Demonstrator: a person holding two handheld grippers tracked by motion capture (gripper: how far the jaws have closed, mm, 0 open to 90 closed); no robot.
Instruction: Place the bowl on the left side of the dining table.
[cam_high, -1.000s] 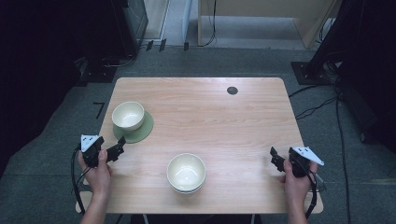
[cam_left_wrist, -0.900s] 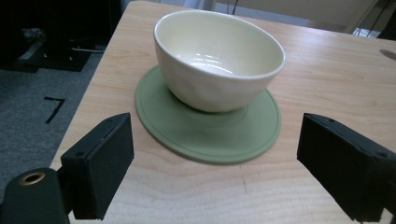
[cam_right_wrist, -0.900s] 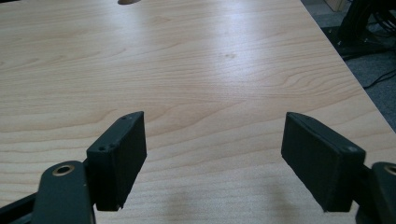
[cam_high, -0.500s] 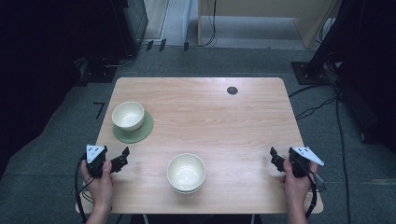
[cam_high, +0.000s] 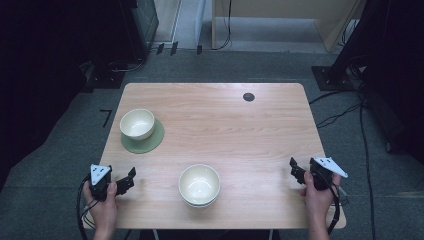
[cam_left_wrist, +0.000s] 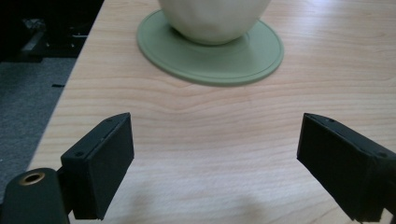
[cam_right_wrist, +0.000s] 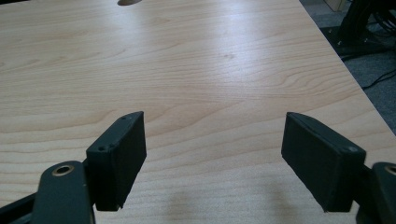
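A wooden table (cam_high: 250, 135) stands on a grey carpeted floor, and a person's two hands come in at its near edge, each holding a gripper. The left gripper (cam_high: 126, 180) sits at the near left corner of the table, just above the wood, with its jaws spread wide apart and nothing between them; in the left gripper view the two black jaws frame bare tabletop, and beyond them lies a green coaster (cam_left_wrist: 210, 51) with a cream bowl (cam_left_wrist: 215, 18) standing on it. From above, that bowl (cam_high: 137, 123) rests on the coaster (cam_high: 145, 140) toward the far left of the table, well apart from the left gripper. A second cream bowl (cam_high: 199, 184) stands near the middle of the near edge, between the two hands and touching neither; it looks like one bowl nested in another, though that is hard to tell. The right gripper (cam_high: 296, 169) is held at the near right corner, its jaws also wide apart and empty, pointing across bare wood in the right gripper view. A small dark round spot (cam_high: 248, 96) marks the far right part of the tabletop.
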